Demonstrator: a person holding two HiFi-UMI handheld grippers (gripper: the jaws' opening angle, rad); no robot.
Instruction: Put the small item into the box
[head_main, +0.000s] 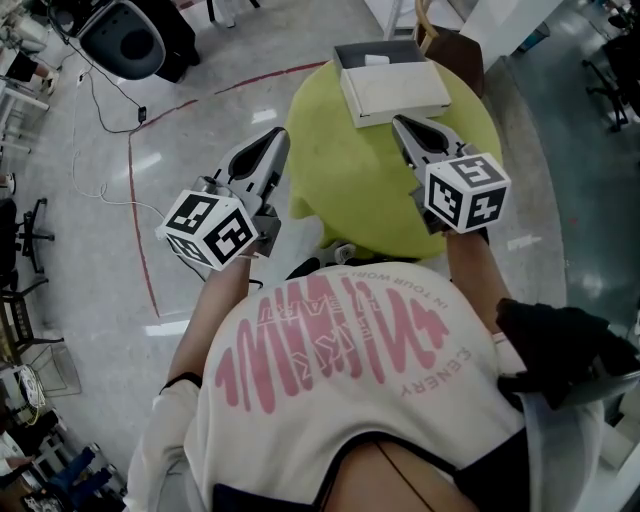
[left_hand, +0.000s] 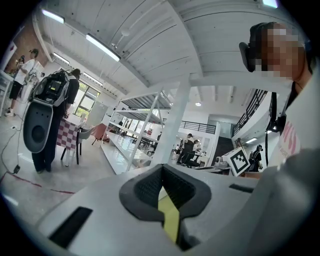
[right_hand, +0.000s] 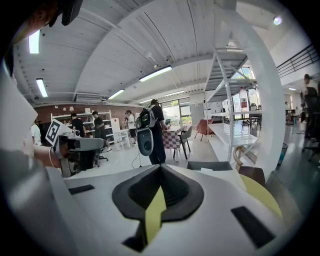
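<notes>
Box (head_main: 395, 92) just ahead of your right claw (head_main: 400, 123). Both claws together, empty; left claw (head_main: 279, 138) well apart. Spread right jaws before reaching; item not spotted.

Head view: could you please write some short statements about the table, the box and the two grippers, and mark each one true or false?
1. The table is round and yellow-green. True.
2. The white box lies on the floor. False: it rests on the far side of the table.
3. The right gripper is shut and empty. True.
4. The left gripper holds the white box. False: it is shut, empty and well apart from the box.
</notes>
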